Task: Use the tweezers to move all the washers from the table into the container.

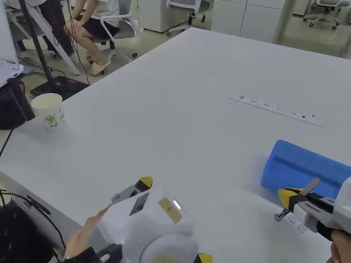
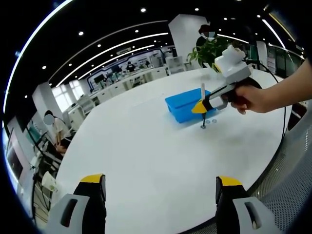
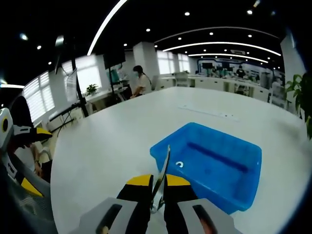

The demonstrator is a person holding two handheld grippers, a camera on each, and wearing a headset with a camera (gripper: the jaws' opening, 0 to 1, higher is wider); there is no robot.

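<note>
Count two washers [image 1: 302,228] flat on the white table [image 1: 181,126], just in front of the blue container [image 1: 307,164] and near the table's front edge. Note one lone washer [image 3: 180,165] already inside the container, close to its near wall. Find the tweezers [image 3: 165,165] clamped between the jaws of the right gripper [image 3: 159,180], slanting down with the tips at the table right beside the two washers; cannot tell whether touching the surface or just above it, nor whether the tips are apart. Find the left gripper [image 2: 161,180] well apart from the work, jaws spread wide with nothing between them.

Looks like the pick-up of the next washer. Take the nearer one first. Set the tips astride one side of the ring, one leg through the hole and one outside, rather than pinching across the whole disc. Close slowly and watch for skidding: probably thin, slick metal on a smooth top, likely to shoot away towards the edge if pressed at an angle. Lift straight up, carry over the near wall, release low inside. Leave the left gripper out of the way
</note>
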